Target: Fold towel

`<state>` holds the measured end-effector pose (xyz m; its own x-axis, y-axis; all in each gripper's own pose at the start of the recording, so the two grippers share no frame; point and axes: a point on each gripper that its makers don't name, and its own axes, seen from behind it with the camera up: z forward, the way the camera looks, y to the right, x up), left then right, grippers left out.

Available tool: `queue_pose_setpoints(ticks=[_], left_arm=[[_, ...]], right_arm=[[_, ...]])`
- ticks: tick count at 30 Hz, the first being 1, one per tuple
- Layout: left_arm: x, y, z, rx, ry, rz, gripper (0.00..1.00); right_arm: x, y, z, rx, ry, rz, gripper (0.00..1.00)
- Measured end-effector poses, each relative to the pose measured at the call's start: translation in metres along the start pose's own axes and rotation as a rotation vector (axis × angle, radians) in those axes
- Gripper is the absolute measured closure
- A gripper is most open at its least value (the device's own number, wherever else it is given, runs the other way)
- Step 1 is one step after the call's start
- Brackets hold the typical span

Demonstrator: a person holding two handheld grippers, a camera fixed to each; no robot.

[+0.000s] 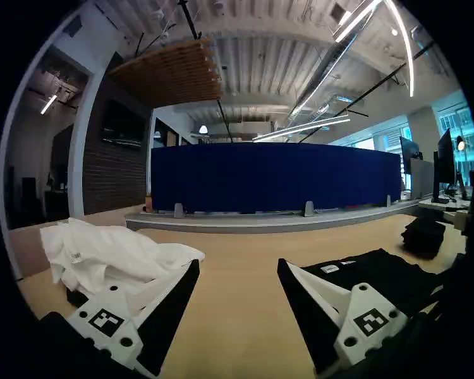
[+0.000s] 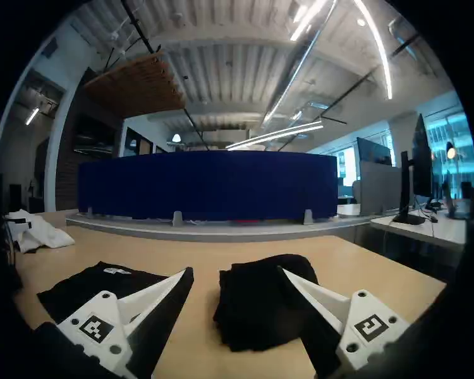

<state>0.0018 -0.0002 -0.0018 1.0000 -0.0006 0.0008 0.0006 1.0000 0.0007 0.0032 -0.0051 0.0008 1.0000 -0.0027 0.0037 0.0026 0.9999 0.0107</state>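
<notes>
Well, your left gripper and right gripper both stood spread and empty above the wooden table. The black towel lay flat between them. Soft, light and limp, it probably wanted pinching at its near corners. A crumpled white towel sat left and a folded black stack right, neither blocking. A blue divider stood behind.

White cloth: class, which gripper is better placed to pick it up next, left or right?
Probably left. The white cloth lies just beside the open left gripper; in the right gripper view it sits far off, past a black garment.
</notes>
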Motion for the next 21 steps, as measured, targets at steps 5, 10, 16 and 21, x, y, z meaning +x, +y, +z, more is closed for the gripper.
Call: queue_pose_setpoints(ticks=[5, 10, 16, 21], left_arm=[[0.012, 0.002, -0.003, -0.008, 0.010, -0.003, 0.09], [0.049, 0.003, -0.005, -0.014, 0.022, -0.002, 0.09], [0.108, 0.002, -0.007, -0.020, 0.024, 0.005, 0.08], [0.155, 0.002, -0.011, -0.026, 0.023, 0.008, 0.09]], right_arm=[[0.008, 0.006, -0.002, -0.019, -0.016, -0.024, 0.00], [0.043, 0.007, -0.010, -0.026, -0.003, -0.019, 0.00], [0.094, 0.003, -0.019, -0.025, -0.015, -0.016, 0.00], [0.143, -0.002, -0.022, -0.018, -0.004, -0.022, 0.00]])
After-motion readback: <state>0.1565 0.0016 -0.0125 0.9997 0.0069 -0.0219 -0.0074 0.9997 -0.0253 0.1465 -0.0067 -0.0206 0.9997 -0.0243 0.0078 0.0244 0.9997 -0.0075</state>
